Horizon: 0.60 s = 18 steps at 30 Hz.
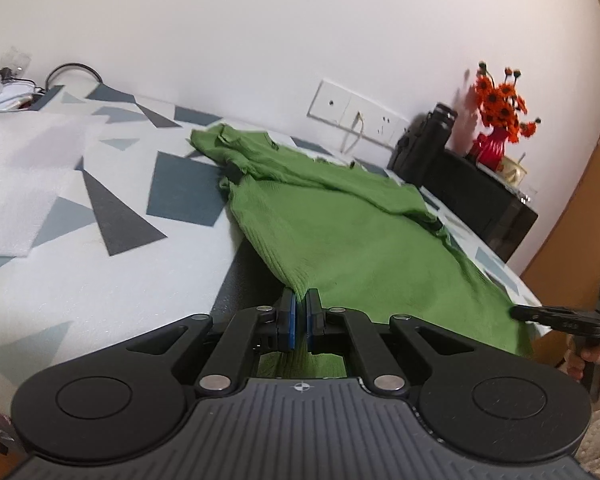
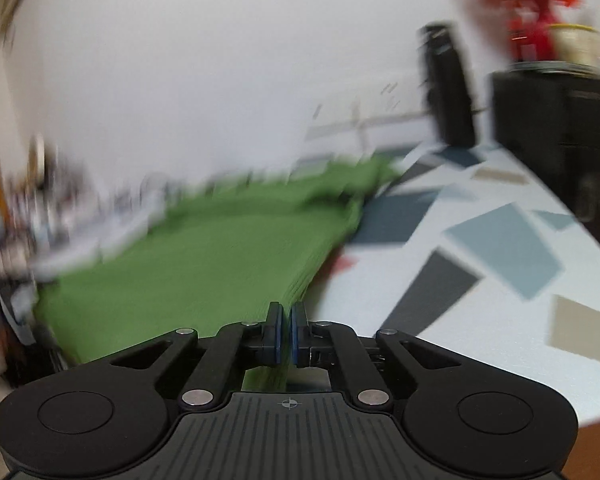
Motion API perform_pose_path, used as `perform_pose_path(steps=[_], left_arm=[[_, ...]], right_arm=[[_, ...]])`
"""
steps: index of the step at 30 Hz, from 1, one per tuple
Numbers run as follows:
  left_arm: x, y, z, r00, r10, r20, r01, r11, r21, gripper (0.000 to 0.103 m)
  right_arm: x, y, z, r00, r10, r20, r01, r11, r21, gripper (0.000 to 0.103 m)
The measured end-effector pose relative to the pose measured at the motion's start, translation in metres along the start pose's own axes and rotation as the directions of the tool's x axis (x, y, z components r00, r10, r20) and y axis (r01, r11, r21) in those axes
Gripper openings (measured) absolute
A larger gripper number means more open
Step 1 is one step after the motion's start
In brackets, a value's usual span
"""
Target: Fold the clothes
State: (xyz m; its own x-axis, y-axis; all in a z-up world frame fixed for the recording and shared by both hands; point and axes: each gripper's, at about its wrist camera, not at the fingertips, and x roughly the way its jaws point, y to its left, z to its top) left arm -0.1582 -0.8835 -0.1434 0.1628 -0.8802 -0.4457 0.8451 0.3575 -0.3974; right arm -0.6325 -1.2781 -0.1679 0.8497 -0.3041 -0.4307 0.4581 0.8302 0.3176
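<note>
both grippers pinch the near hem of the green sweater (image 1: 340, 236) at the tabletop (image 1: 100, 280) front edge: left gripper (image 1: 299, 320) clamped on cloth, right gripper (image 2: 284, 334) likewise. uneven pulling could drag the sweater off the edge or bunch it.

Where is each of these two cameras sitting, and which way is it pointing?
Left wrist: rides on the left gripper, looking along its jaws, shut on the near edge of the green top on the table; a hand with the right gripper shows at right.
Right wrist: rides on the right gripper, jaws shut on the top's other near corner; blurred, with no body part clearly seen.
Shared: the top, patterned table, wall, red flowers.
</note>
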Motion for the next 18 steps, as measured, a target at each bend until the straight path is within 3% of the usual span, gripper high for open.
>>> perform_pose_path(steps=[3, 8, 12, 16, 18], left_arm=[[-0.002, 0.0, 0.001, 1.0, -0.02, 0.023, 0.02, 1.0, -0.013, 0.005], [0.001, -0.003, 0.006, 0.998, -0.039, 0.05, 0.04, 0.999, -0.015, 0.005], [0.004, -0.008, 0.028, 0.994, -0.046, 0.1, 0.043, 0.999, 0.028, 0.005], [0.018, -0.009, 0.058, 0.988, -0.026, 0.153, 0.014, 0.997, 0.074, 0.005], [0.034, -0.007, 0.071, 0.987, 0.017, 0.162, -0.033, 0.995, 0.095, 0.005]], right_arm=[[-0.021, -0.009, 0.002, 0.997, 0.01, 0.075, -0.014, 0.998, 0.064, 0.002], [-0.006, 0.002, 0.018, 0.996, 0.045, 0.075, -0.045, 0.999, 0.003, 0.002], [0.007, 0.005, 0.05, 0.987, 0.085, 0.134, -0.081, 0.996, -0.039, 0.002], [0.04, -0.006, 0.084, 0.988, 0.045, 0.146, -0.038, 0.998, -0.046, 0.002], [0.064, -0.02, 0.094, 0.993, 0.004, 0.116, -0.001, 1.0, -0.026, 0.002]])
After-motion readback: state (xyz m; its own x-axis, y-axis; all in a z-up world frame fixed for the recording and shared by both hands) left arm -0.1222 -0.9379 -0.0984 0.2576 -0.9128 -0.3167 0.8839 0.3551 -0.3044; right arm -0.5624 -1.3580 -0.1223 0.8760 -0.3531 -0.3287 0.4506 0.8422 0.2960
